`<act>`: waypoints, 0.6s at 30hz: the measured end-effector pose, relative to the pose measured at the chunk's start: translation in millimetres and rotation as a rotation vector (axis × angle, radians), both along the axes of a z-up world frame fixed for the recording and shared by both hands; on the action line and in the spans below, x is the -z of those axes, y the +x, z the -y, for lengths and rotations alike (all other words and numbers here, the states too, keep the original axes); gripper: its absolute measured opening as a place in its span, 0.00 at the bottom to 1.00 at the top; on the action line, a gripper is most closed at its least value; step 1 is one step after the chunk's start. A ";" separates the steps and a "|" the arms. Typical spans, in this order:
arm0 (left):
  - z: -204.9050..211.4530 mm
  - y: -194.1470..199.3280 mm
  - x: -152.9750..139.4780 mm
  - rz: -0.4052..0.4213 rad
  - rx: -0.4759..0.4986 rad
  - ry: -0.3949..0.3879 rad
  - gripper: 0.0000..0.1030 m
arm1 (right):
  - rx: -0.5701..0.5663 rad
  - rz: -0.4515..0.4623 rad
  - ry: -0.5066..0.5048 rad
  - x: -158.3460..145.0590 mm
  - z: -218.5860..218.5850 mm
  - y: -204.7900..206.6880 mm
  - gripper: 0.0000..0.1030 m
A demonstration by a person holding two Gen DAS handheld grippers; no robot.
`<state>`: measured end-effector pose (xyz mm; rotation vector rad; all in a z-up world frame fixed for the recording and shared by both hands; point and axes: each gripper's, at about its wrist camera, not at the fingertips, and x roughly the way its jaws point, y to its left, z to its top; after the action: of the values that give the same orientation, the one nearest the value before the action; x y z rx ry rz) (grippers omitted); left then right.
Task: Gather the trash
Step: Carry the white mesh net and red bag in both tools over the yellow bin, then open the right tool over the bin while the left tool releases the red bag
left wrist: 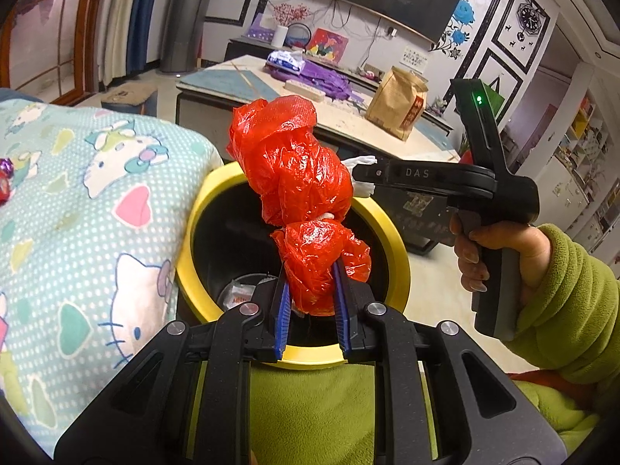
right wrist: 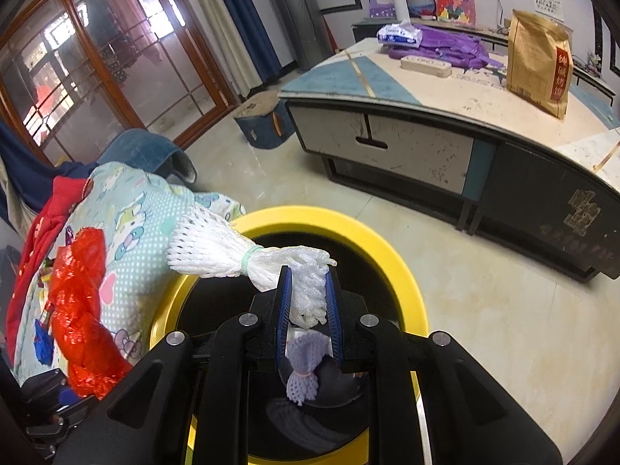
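My left gripper (left wrist: 310, 290) has its jaws pinching the lower end of a crumpled red plastic bag (left wrist: 290, 170), which stands up from the pads and leans away over the yellow-rimmed bin (left wrist: 391, 240) just beyond. The film is thin and crackly, so I judge it nearly weightless, slippery where it is smooth and easy to squeeze flat. The bunched lower lobe, where I hold it, looks the best place to hold: many folds stacked between the pads, less chance of sliding out. A single loose flap would likely slip or tear.

My right gripper (right wrist: 308, 302) has its jaws pressed on the narrow tail of a white foam net sleeve (right wrist: 217, 244), near the pale green band that ties it. The fuller flared end sticks out to the left over the bin's rim, toward the patterned blanket (right wrist: 131, 209). The foam mesh seems soft, springy and very light, and it gives under the pads rather than resisting. The gathered tail beside the band is the firmest part to take.

A lilac foam net (right wrist: 302, 372) already lies in the bin's dark inside. Both pieces should fall slowly and may cling to the pads or catch the rim.
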<state>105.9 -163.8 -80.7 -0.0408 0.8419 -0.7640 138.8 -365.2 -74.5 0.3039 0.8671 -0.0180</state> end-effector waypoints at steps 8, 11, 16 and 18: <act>5.3 3.5 10.0 -0.038 0.004 0.012 0.13 | 0.013 -0.031 0.017 8.3 3.1 4.1 0.19; 4.9 4.8 13.1 -0.050 0.004 0.014 0.13 | 0.016 -0.032 0.019 9.5 4.0 5.0 0.19; 4.7 7.7 14.6 -0.052 -0.019 0.006 0.26 | 0.039 -0.031 0.037 10.1 7.9 4.4 0.27; 1.9 6.8 13.1 -0.046 -0.037 -0.004 0.53 | 0.052 -0.029 0.040 9.8 10.3 3.7 0.34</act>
<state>112.7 -165.6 -93.7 -0.0780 0.8810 -0.7319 142.5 -375.5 -84.3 0.3644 0.8885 -0.0536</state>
